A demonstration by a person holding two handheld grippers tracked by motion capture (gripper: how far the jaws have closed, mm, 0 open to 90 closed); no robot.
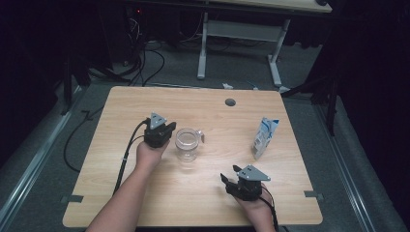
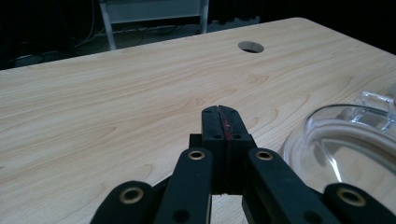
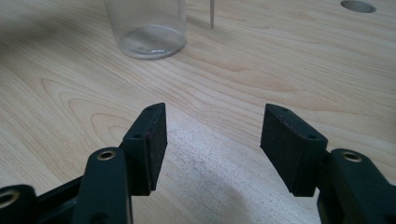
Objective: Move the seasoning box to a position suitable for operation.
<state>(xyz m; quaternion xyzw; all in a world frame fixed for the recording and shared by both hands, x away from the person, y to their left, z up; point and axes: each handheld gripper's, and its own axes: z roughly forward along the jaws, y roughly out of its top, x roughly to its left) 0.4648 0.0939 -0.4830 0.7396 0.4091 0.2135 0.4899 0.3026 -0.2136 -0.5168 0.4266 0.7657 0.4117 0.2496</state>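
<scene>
Since our left gripper [image 1: 167,129] sits with its jaws pressed together on nothing just beside the clear glass jar [image 1: 187,144] mid-surface, we'd spread them before going for the rim. Our right gripper [image 1: 229,174] waits wide apart, milk carton [image 1: 264,137] further right.

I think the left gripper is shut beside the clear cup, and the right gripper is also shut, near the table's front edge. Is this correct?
Not quite. The right gripper is open: the right gripper view shows its jaws standing wide apart over bare table, nothing between them. The left gripper is indeed shut, beside the clear cup.
</scene>
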